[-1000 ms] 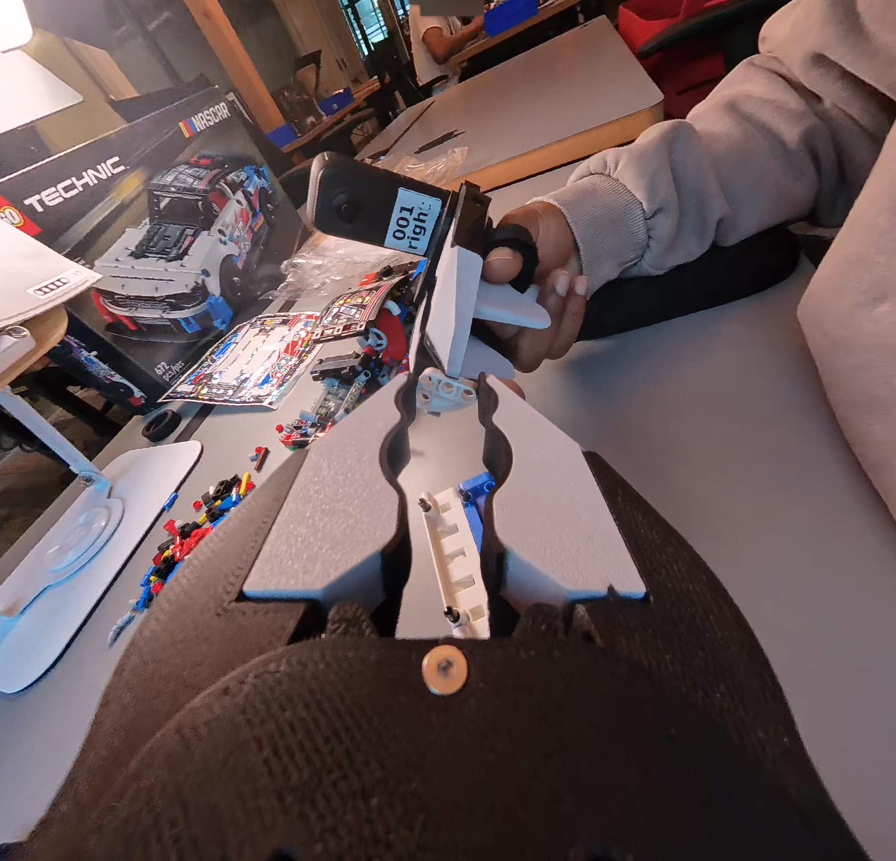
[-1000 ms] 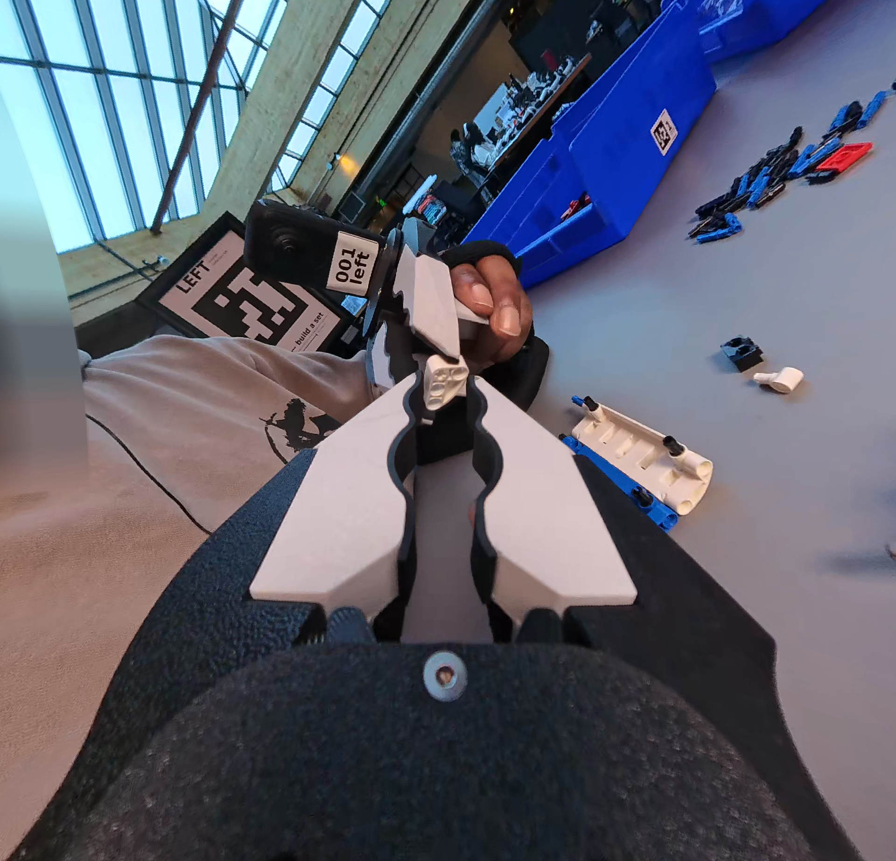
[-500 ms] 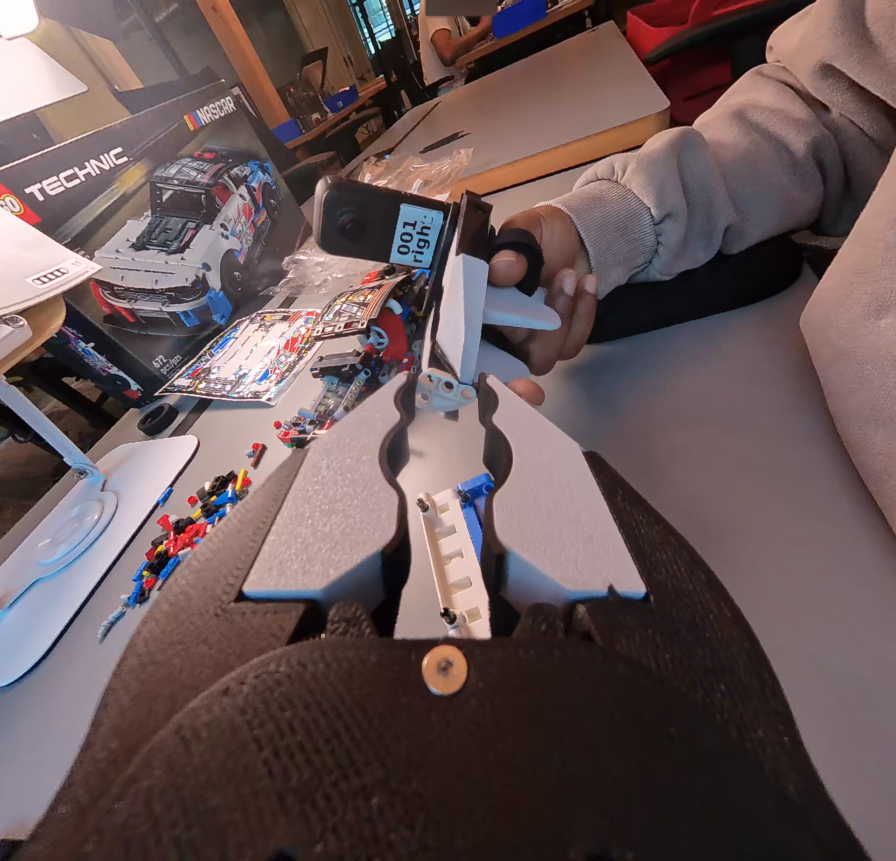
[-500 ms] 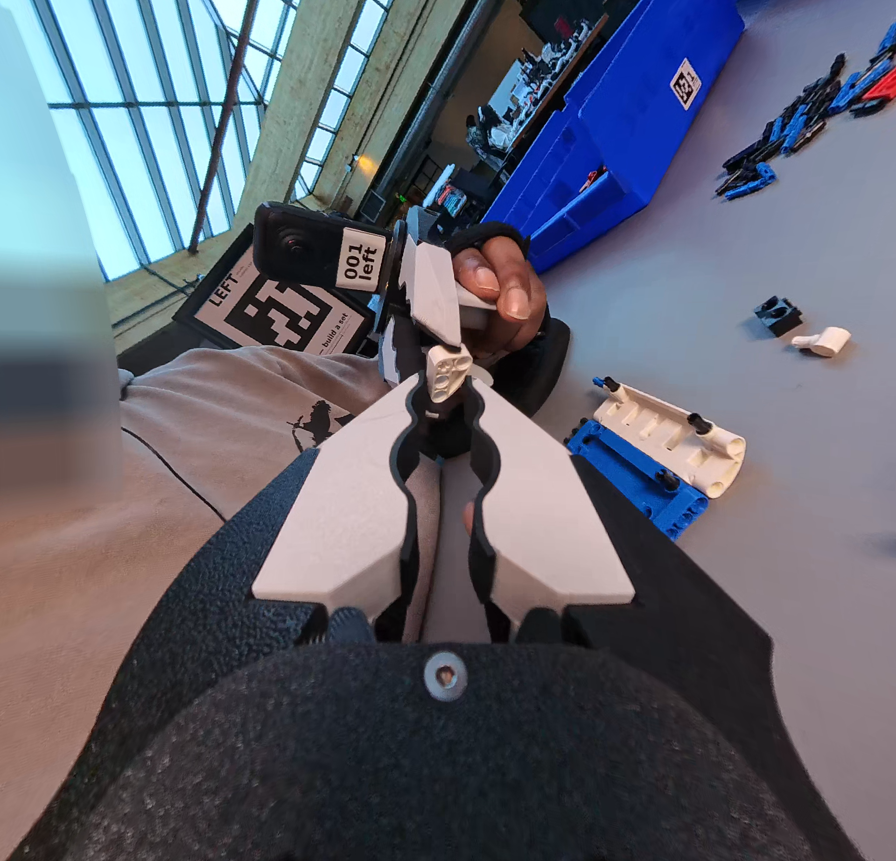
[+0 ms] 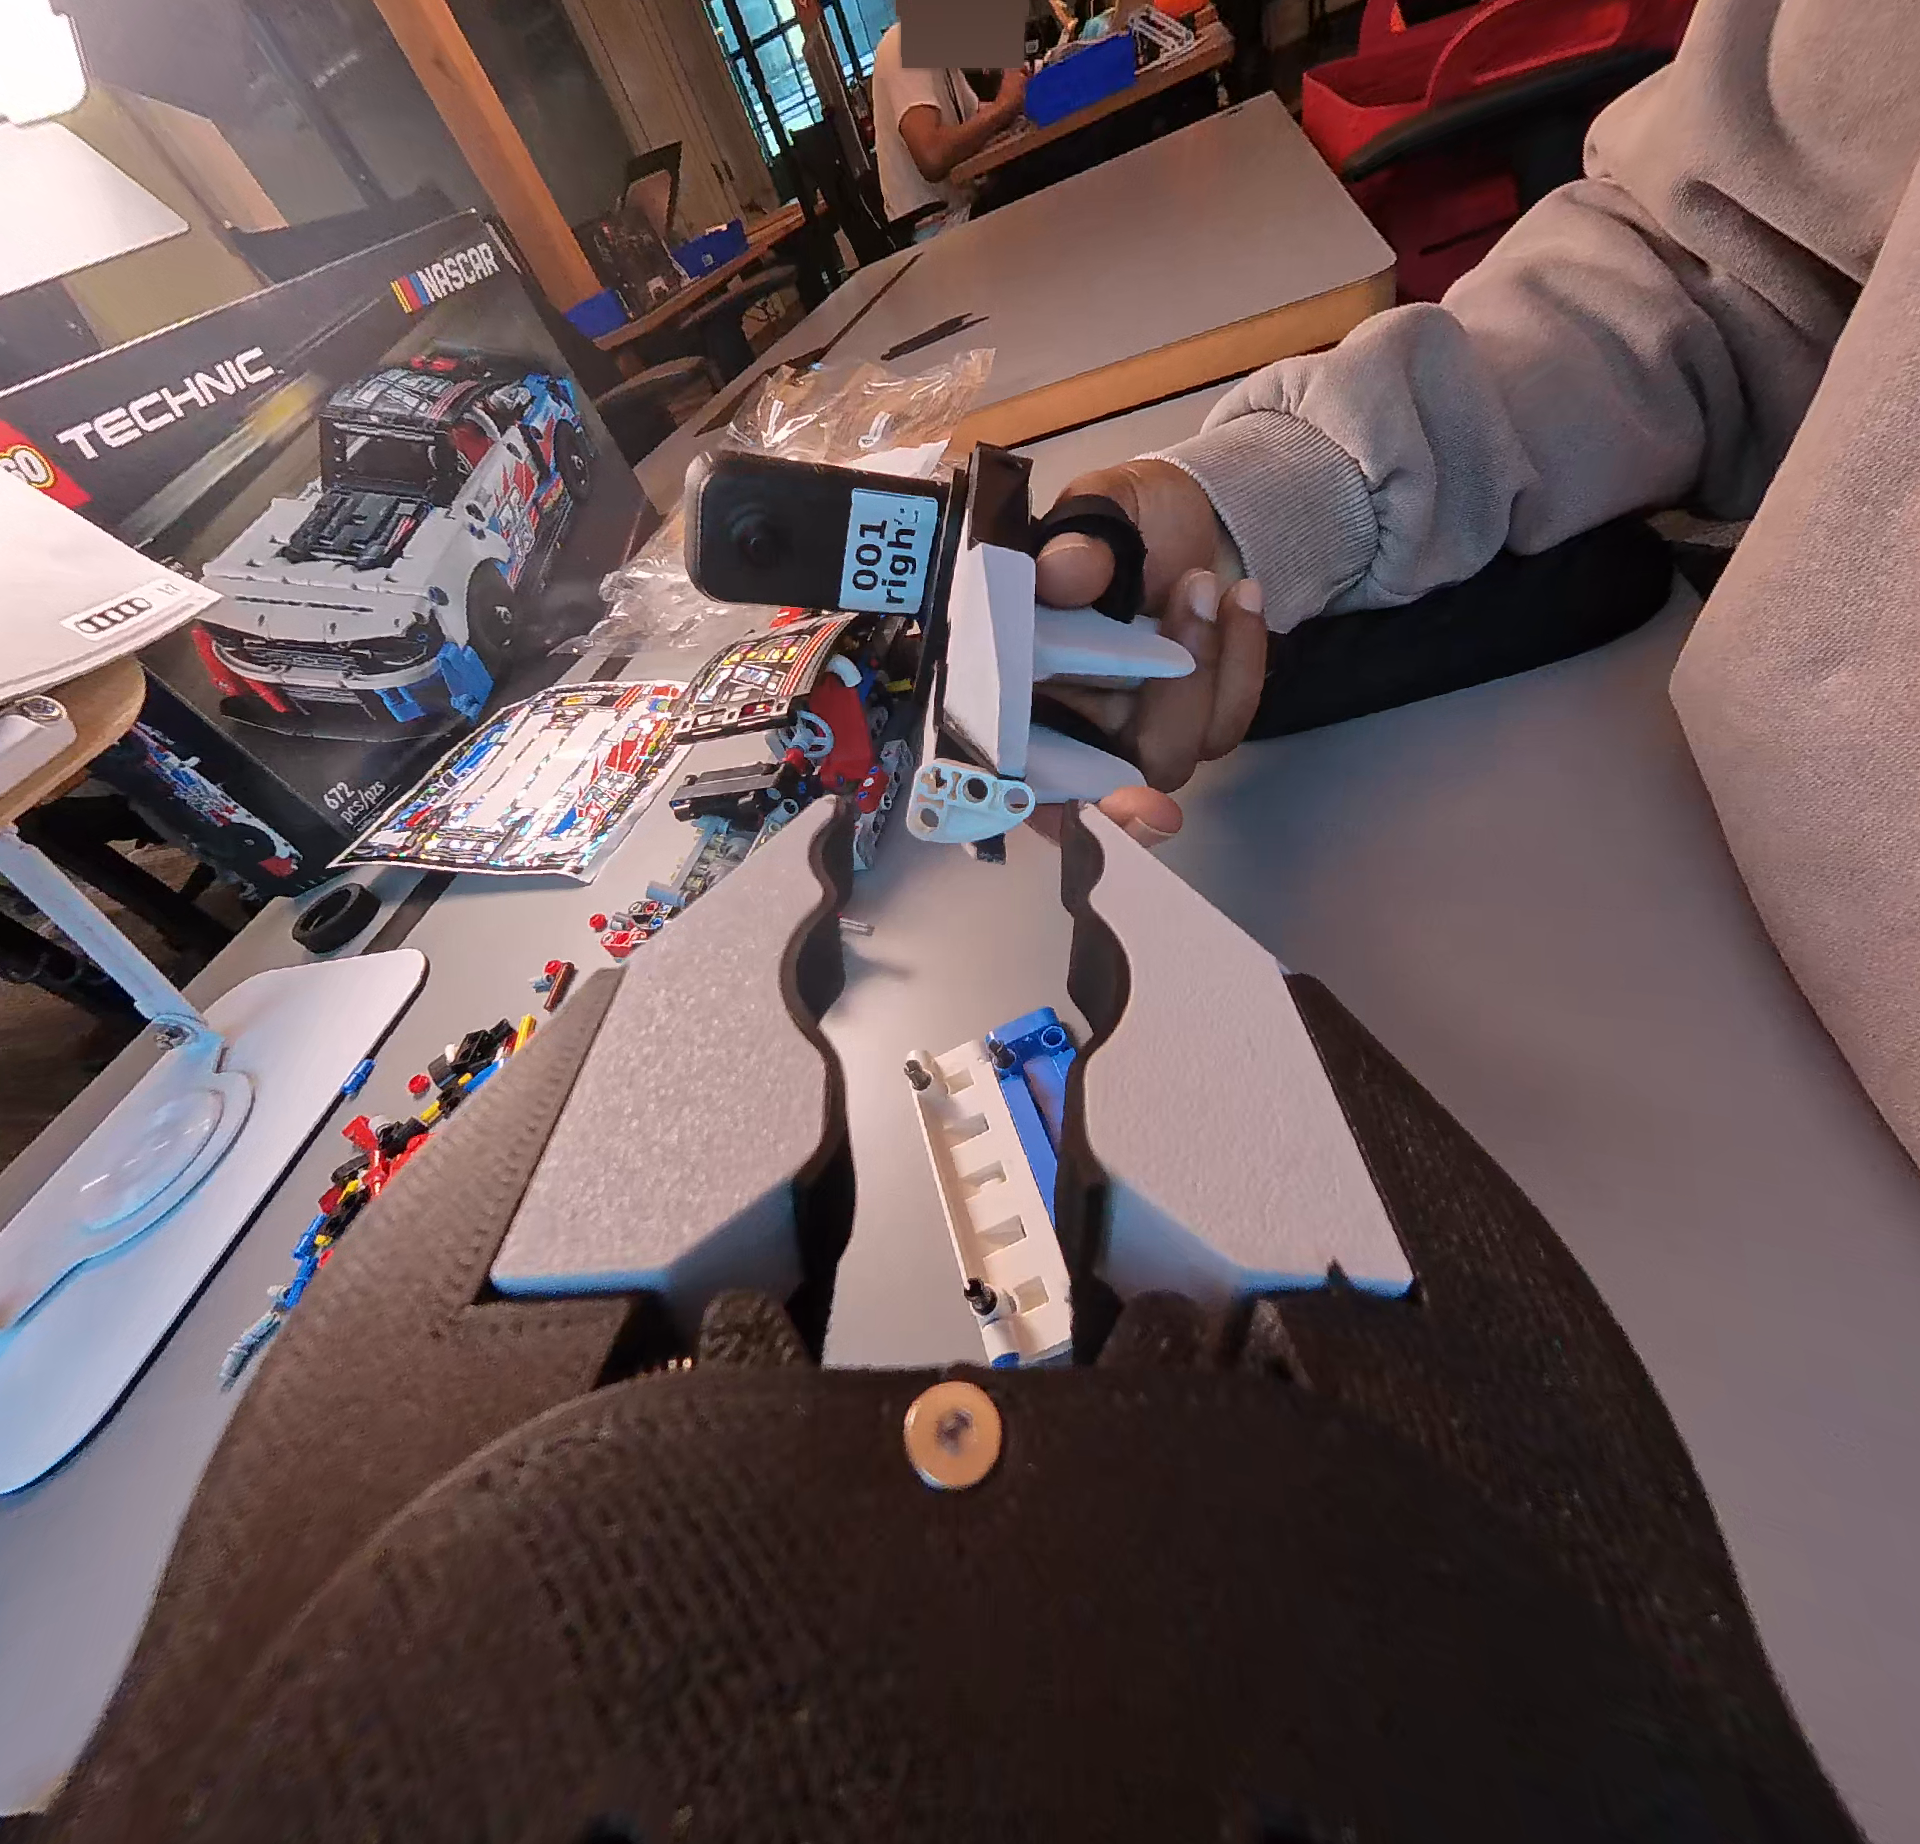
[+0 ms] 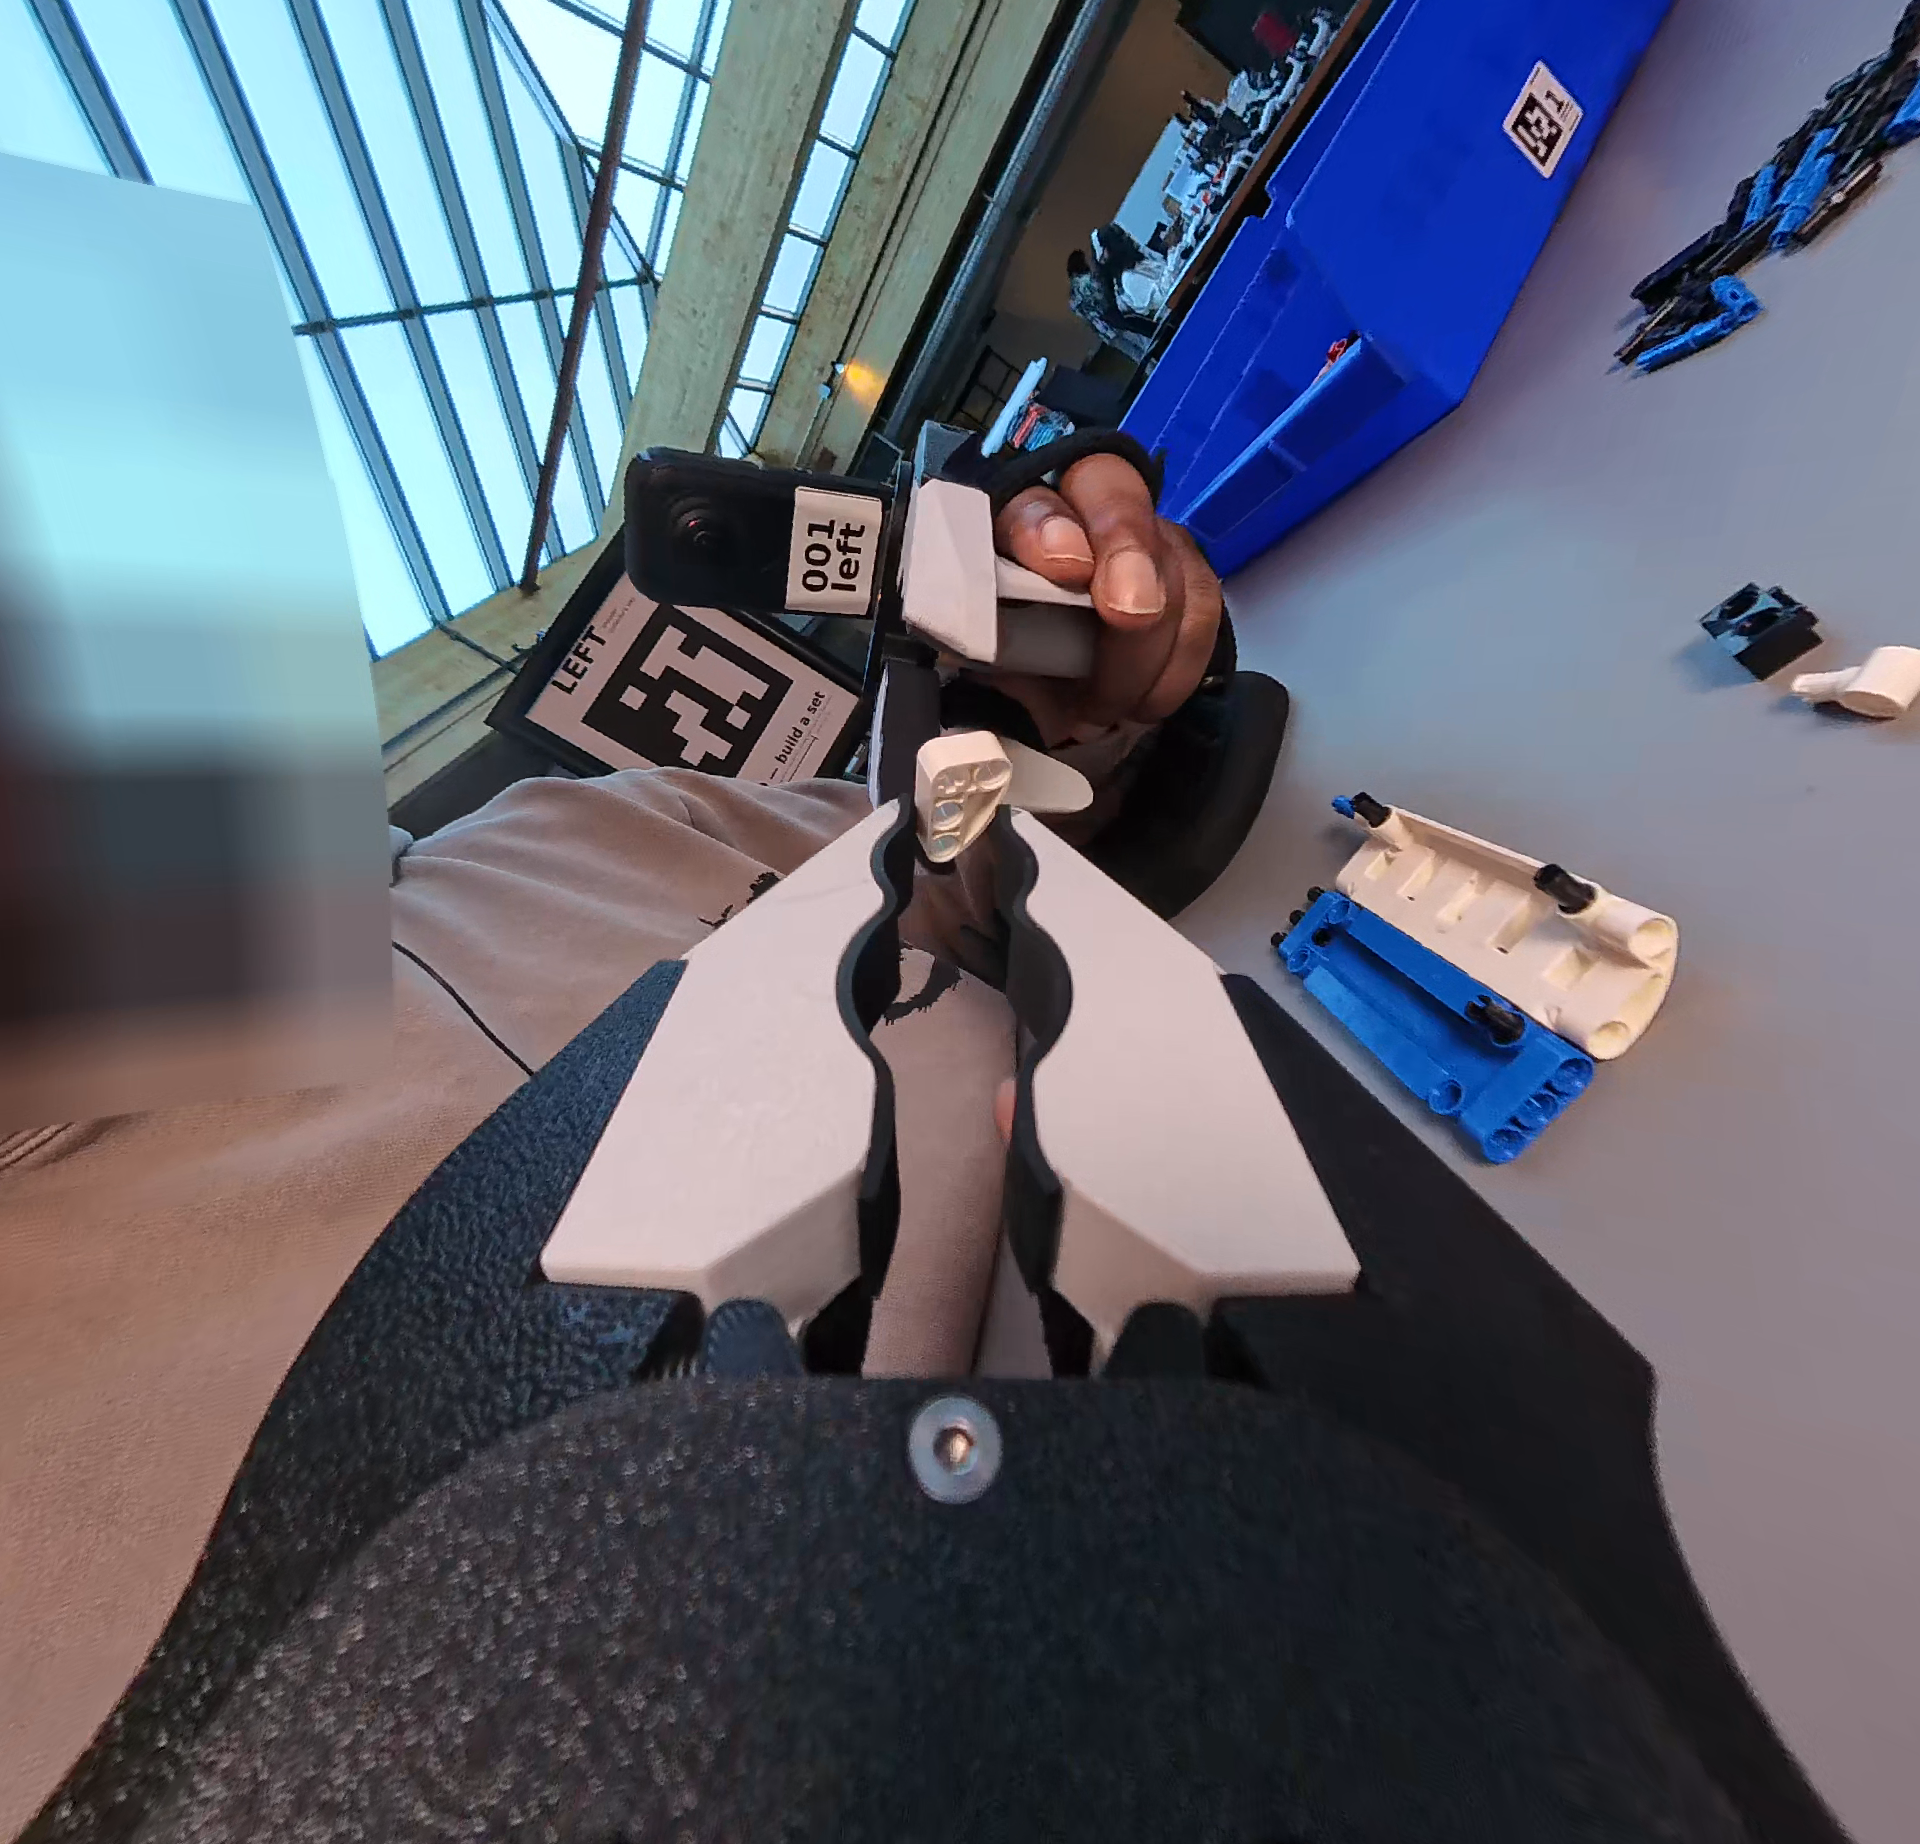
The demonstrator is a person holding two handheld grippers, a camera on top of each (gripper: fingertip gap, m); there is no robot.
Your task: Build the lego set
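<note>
A small white triangular Lego piece is pinched in my right gripper, which is shut on it; the piece also shows in the right wrist view. My left gripper is open, with its tips either side of the piece and not touching it. In the right wrist view the left gripper's fingers stand spread behind the piece. A white panel joined to a blue beam frame lies on the grey table under my left gripper. It also shows in the right wrist view.
The Lego box, a sticker sheet, a part-built red and black assembly, a tyre, loose small pieces and a white lamp base lie left. Blue bins, a black piece and a white connector lie right. Left and right tips are no more than a few centimetres apart. Between my right fingertips and the white connector there is roughly 12 cm.
My left gripper has opened and let go of the white triangular piece. My right gripper stays shut on it. Both grippers have shifted slightly.
</note>
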